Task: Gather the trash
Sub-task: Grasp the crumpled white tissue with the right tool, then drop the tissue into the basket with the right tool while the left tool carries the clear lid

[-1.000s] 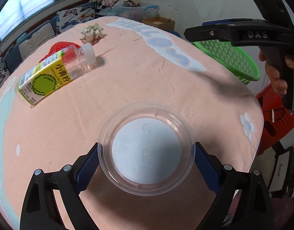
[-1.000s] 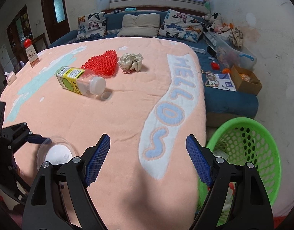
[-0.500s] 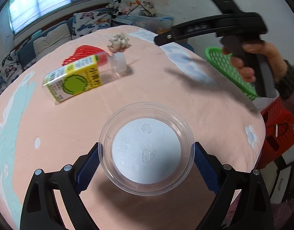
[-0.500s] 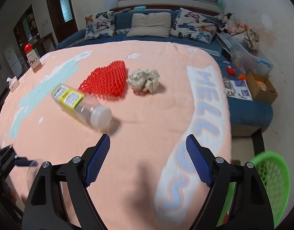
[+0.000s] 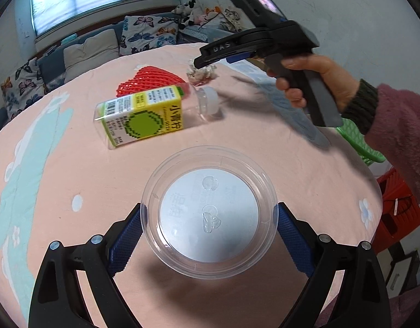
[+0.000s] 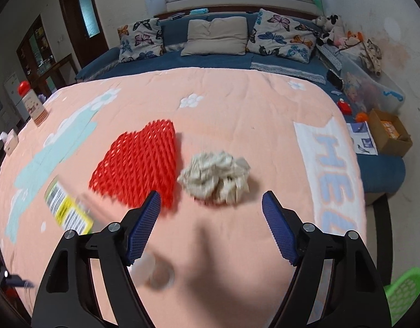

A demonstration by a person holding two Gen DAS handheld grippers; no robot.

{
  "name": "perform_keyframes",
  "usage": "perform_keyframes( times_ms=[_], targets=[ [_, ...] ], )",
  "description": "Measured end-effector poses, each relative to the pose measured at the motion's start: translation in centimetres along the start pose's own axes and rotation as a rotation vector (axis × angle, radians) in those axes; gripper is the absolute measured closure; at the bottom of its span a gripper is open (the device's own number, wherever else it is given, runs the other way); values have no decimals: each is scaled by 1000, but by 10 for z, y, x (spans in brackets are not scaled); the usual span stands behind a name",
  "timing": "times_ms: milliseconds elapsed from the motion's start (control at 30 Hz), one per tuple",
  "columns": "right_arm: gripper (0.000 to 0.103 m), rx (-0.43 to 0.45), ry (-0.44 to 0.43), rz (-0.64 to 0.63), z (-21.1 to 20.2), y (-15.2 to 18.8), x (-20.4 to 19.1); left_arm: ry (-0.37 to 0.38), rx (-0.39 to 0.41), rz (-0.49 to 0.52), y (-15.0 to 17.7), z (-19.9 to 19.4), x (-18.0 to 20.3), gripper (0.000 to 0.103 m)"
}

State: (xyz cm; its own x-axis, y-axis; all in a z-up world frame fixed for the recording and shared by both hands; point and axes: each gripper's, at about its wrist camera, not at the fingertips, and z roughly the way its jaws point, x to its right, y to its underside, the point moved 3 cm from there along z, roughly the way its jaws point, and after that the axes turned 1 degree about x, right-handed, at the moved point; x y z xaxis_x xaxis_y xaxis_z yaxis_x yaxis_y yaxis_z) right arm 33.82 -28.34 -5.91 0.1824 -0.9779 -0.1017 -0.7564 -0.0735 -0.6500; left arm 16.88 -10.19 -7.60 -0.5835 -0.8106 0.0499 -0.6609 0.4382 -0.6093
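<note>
Four pieces of trash show, and none has reached the green basket point(image 6: 404, 292) that peeks in at the lower right edge of the right wrist view, off the side of the desk point(image 5: 264, 142). The left hand-held gripper point(image 5: 209, 235) has its blue pads pressed on either side of a clear plastic lid point(image 5: 209, 218), held above the pink cloth with its shadow beneath, so that piece is picked up but not yet dropped. The right hand-held gripper point(image 6: 211, 229) is empty, its jaws fairly wide and closing a little, aimed down at the crumpled paper wad point(image 6: 215, 177), which lies just ahead of the fingertips and not yet between them. Just left of the wad lies the red foam net point(image 6: 138, 166), and nearer the camera the bottle point(image 5: 152, 114) with the yellow-green label rests on its side, cap toward the wad. My reading is that the task is at an early stage: one item is in hand, one is about to be grasped, and the net and bottle are untouched, with every drop into the basket left to do.
</note>
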Motion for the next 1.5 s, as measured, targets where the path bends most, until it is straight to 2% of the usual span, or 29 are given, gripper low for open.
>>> perform_keyframes(
  times_ms=[233,333,533,767,1067,1500],
  targets=[
    [31,-32,10,24,29,-11,2,-7,8,-20,-3,-1,-10,13],
    [37,-50,13,29,37,-9,2,-10,9,-25,-4,-1,-12,13],
    [43,-32,15,30,27,-4,1,-9,16,-35,-6,-4,-15,13],
    [43,-5,22,14,-6,11,0,-5,31,-39,-7,-10,-9,13],
    [43,23,52,1,-65,48,8,5,37,-25,-11,-15,10,13],
    [43,55,163,41,-150,114,47,48,63,46,-35,-15,62,13]
  ],
)
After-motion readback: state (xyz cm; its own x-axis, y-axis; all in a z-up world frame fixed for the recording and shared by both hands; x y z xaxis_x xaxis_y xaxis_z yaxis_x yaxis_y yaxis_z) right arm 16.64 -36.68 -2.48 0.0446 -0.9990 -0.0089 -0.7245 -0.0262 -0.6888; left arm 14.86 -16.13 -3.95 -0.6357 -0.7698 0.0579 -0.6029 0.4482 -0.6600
